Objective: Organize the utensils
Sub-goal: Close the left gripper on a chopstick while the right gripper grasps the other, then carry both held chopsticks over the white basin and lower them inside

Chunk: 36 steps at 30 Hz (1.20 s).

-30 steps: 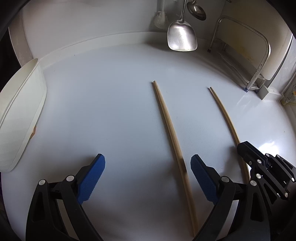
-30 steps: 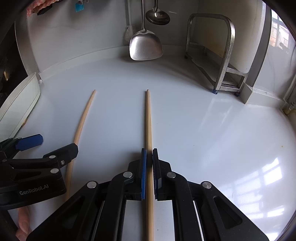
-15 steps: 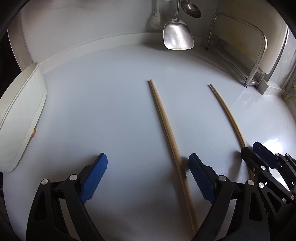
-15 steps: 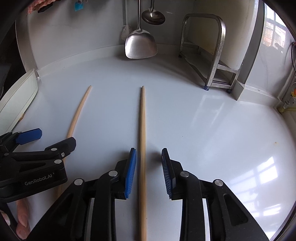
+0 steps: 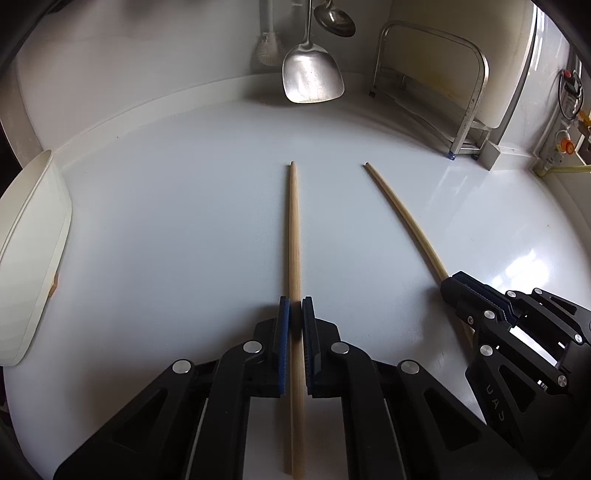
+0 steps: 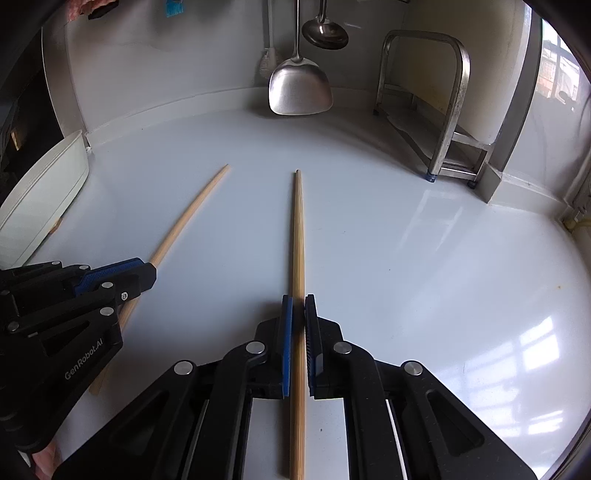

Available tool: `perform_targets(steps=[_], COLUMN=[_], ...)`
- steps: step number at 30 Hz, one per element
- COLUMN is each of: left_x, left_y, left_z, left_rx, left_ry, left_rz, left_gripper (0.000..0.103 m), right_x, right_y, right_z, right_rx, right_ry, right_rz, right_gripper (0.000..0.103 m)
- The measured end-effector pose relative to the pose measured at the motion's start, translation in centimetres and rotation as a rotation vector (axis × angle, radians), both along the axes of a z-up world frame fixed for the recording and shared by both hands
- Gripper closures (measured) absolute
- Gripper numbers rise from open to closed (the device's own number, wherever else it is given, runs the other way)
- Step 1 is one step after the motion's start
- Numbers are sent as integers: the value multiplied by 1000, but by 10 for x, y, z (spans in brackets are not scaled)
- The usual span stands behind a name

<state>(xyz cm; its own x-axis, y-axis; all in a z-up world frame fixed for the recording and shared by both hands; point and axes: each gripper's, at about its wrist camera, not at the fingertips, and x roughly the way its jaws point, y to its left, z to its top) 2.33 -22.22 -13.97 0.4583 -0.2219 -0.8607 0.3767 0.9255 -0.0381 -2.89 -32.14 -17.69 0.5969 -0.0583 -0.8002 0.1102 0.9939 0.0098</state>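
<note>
Each long tan wooden chopstick is now being clamped: the left chopstick (image 5: 294, 236) by the left gripper (image 5: 295, 314), whose jaws have just been closing from wide apart, and the right chopstick (image 6: 298, 236) by the right gripper (image 6: 298, 314), re-closed after a brief opening. Lifting from the white counter (image 5: 166, 229) is judged to be made ready.

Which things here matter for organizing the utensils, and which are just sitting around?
In the job:
left chopstick, clamped in the left tongs
right chopstick, clamped in the right tongs

Just there:
hanging metal spatula
hanging ladle
metal rack
white basin

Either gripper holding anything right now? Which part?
Both are. The left gripper pinches the left chopstick, the right gripper the right chopstick, each on the thicker near part of the shaft.
</note>
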Motion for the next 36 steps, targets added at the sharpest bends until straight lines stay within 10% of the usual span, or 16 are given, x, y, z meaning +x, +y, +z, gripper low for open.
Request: perform_targets(steps=[18, 36], left_x=[15, 52], left_y=[91, 327], left_z=[82, 120], left_rx=[-117, -21], left_ry=[-7, -48], left_rz=[66, 337], left_gripper=[96, 96], right_x=[2, 80], right_y=[54, 268], right_z=[74, 124], right_rx=[53, 255], right_ry=[-28, -70], right_rz=[29, 280], right_gripper=[97, 97])
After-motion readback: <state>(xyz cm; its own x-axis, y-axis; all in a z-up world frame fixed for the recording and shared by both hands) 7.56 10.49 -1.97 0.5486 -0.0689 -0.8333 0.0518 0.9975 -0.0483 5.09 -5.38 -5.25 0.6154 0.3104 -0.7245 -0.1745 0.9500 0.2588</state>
